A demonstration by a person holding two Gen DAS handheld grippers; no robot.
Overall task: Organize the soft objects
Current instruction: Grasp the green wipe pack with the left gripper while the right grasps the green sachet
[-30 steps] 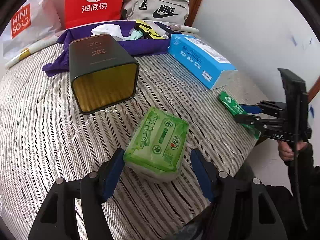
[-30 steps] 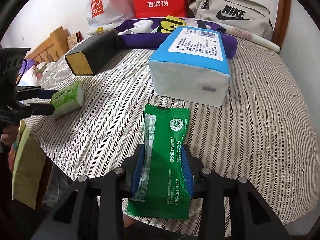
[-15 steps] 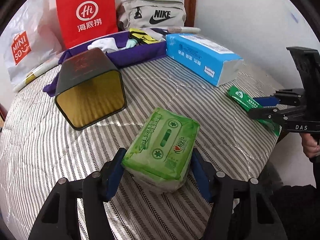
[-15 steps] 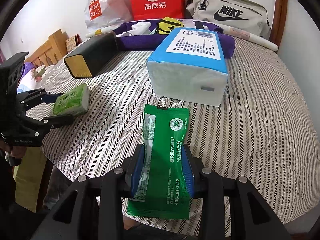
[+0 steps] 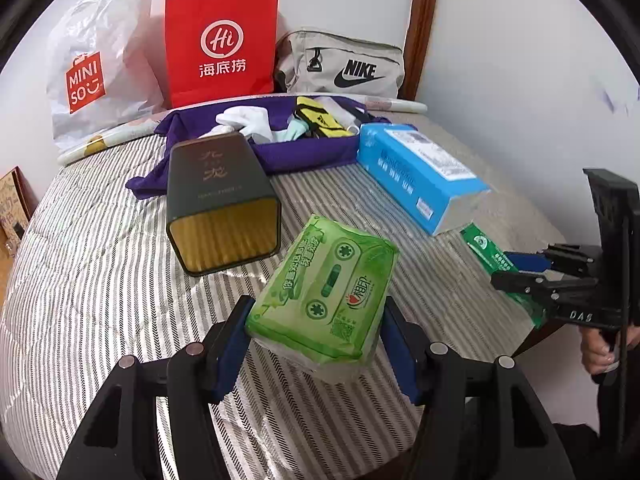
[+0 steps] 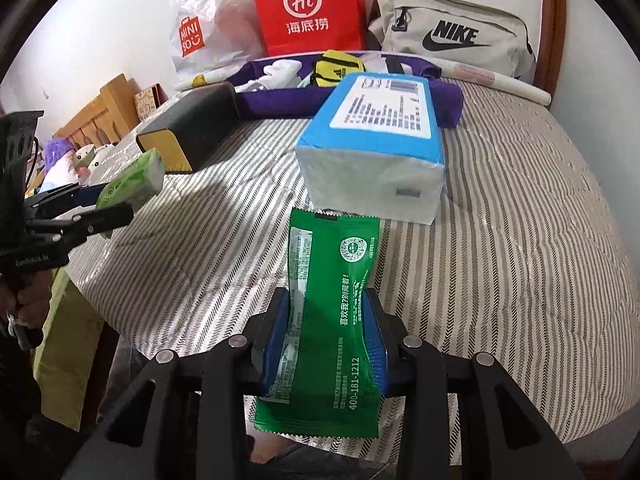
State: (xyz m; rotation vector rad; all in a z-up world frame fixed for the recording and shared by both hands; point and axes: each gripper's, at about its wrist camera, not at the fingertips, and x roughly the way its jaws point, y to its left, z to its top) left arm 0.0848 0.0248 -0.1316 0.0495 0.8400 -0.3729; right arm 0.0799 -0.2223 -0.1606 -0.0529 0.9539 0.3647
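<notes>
My left gripper [image 5: 316, 322] is shut on a light green tissue pack [image 5: 326, 290] and holds it tilted, lifted above the striped bed cover [image 5: 100, 280]. The pack also shows in the right wrist view [image 6: 134, 184]. My right gripper [image 6: 326, 328] is shut on a dark green flat sachet [image 6: 332, 300] near the front edge; the sachet shows in the left wrist view too [image 5: 490, 256]. A blue tissue box [image 6: 376, 140] lies just beyond the sachet. A dark tin [image 5: 218, 200] lies on its side, its gold open mouth facing me.
A purple cloth tray [image 5: 280, 148] with white socks and a yellow pouch sits at the back. Behind it stand a red paper bag [image 5: 222, 44], a white Miniso bag [image 5: 92, 68] and a grey Nike bag [image 5: 344, 66]. A wall is close on the right.
My left gripper closed on the light green tissue pack and lifted it off the cover. My right gripper kept its hold on the sachet and rose slightly.
</notes>
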